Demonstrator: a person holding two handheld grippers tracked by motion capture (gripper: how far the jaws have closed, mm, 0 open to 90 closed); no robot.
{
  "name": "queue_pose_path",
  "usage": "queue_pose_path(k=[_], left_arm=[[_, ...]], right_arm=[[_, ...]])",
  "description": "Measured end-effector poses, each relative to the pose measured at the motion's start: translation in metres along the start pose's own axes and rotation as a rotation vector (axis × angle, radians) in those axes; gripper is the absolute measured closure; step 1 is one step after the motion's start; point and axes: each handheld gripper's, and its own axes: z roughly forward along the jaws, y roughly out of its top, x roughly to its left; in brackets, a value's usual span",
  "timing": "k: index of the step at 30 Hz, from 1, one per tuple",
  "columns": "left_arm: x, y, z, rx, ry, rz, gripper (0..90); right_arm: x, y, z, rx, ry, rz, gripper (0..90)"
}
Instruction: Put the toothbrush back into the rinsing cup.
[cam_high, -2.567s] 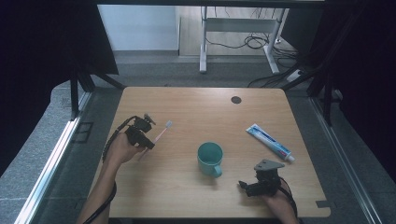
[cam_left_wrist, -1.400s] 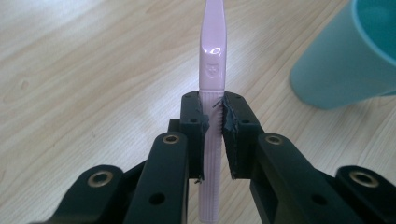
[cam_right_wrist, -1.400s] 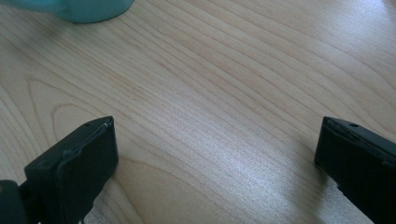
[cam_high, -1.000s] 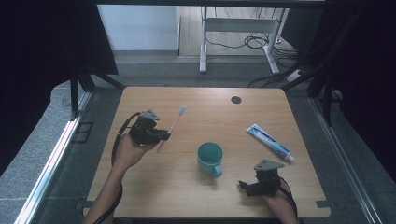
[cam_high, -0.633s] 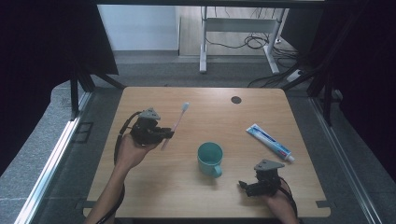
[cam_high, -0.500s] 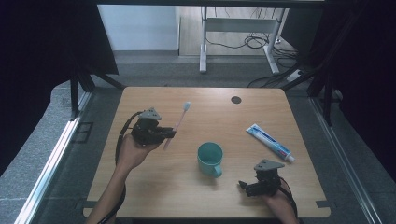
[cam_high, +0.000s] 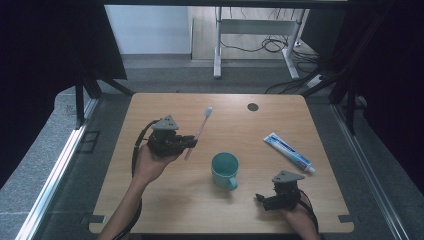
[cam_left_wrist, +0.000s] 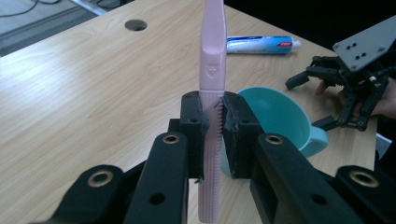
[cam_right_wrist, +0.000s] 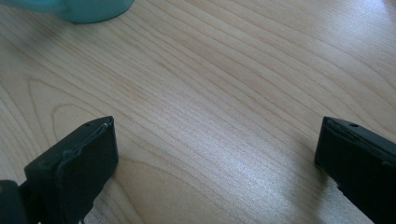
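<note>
My left gripper (cam_high: 189, 142) (cam_left_wrist: 215, 130) is shut on the handle of a pink toothbrush (cam_high: 199, 131) (cam_left_wrist: 212, 60), held above the table left of centre, its brush head pointing toward the far side. A teal mug (cam_high: 224, 170) (cam_left_wrist: 280, 114) stands on the table just right of it, handle toward the near edge. My right gripper (cam_high: 264, 200) (cam_right_wrist: 215, 158) rests low near the front right, its jaws wide open over bare wood, the mug's base (cam_right_wrist: 79, 9) just beyond. A white and blue toothpaste tube (cam_high: 289, 152) (cam_left_wrist: 261, 44) lies at the right.
The wooden table (cam_high: 150, 200) has a round cable hole (cam_high: 253, 107) (cam_left_wrist: 136, 24) near its far edge. A desk frame with cables (cam_high: 260, 40) stands on the floor beyond. Dark curtains hang on both sides.
My left gripper has lifted the toothbrush off the table and carried it right, toward the mug, swinging the brush head toward the far side. The right gripper has stayed put.
</note>
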Motion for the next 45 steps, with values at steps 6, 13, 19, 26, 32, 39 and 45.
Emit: queue_pose_path(k=[6,13,19,26,32,39,45], left_arm=[[-0.007,0.002,0.009,-0.022,-0.021,0.003,79.8],[-0.013,0.005,0.018,-0.036,-0.035,0.007,79.8],[-0.021,0.010,0.028,-0.049,-0.053,0.012,79.8],[-0.029,0.013,0.039,-0.051,-0.067,0.016,79.8],[-0.035,0.015,0.044,-0.062,-0.066,0.016,79.8],[-0.040,0.016,0.050,-0.068,-0.066,0.022,79.8],[-0.045,0.014,0.059,-0.060,-0.058,0.040,79.8]], right_arm=[[0.000,0.000,0.000,0.000,0.000,0.000,0.0],[0.000,0.000,0.000,0.000,0.001,0.001,0.0],[0.000,0.000,0.000,0.000,0.000,0.001,0.0],[0.000,0.000,0.000,0.001,0.000,0.002,0.0],[0.000,0.000,0.000,0.001,0.000,0.001,0.0],[0.000,0.000,0.000,0.001,0.000,0.001,0.0],[0.000,0.000,0.000,0.000,0.001,0.002,0.0]])
